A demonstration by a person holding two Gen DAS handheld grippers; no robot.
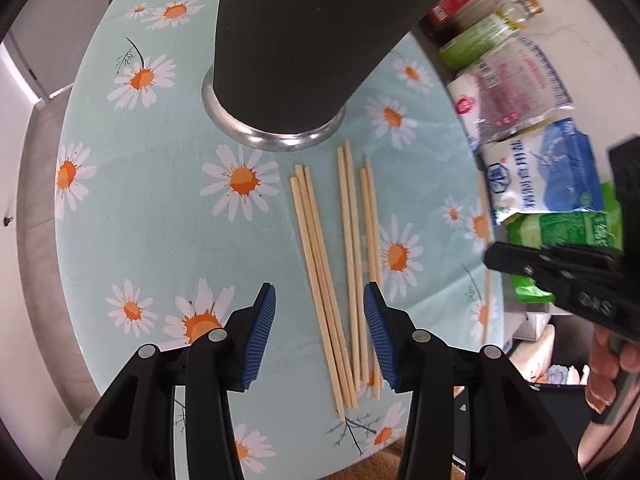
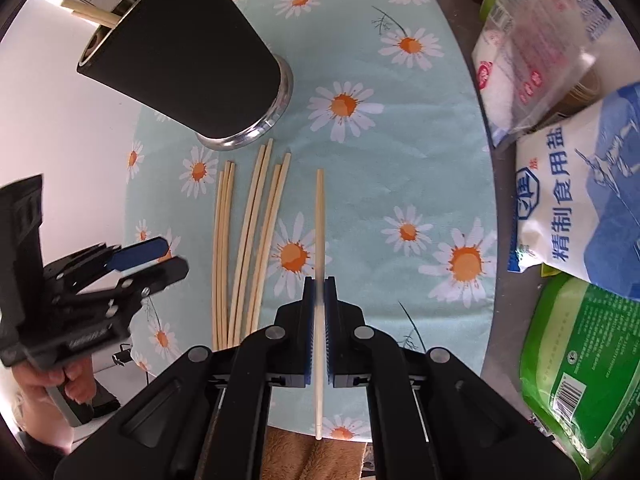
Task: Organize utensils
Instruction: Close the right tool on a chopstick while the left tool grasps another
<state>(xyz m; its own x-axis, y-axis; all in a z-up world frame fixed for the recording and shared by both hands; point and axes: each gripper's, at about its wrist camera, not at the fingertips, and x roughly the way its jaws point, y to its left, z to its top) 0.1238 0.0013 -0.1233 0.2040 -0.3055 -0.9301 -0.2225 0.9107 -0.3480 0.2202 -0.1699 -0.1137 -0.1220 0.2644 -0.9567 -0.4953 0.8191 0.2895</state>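
Several pale wooden chopsticks [image 1: 320, 264] lie side by side on the daisy-print tablecloth [image 1: 160, 208], just in front of a black utensil cup [image 1: 296, 40] with a metal base. My left gripper [image 1: 319, 288] hangs open over their near ends, and its blue pads are off them. My right gripper [image 2: 319, 280] is shut on a single chopstick [image 2: 319, 216], lifted off the cloth to the right of the loose chopsticks [image 2: 244, 240]. The black cup [image 2: 180, 52] has two chopsticks [image 2: 92, 14] sticking out of its mouth. The left gripper [image 2: 170, 258] shows at the left of the right wrist view.
Bags of salt [image 2: 576, 200], a green packet [image 2: 580, 364] and a pink-printed bag [image 2: 524, 52] line the right side beyond the cloth. Bottles [image 1: 480, 12] stand behind them. A hand [image 1: 608, 368] holds the right gripper's handle. A brown towel [image 2: 292, 456] lies under the table's front edge.
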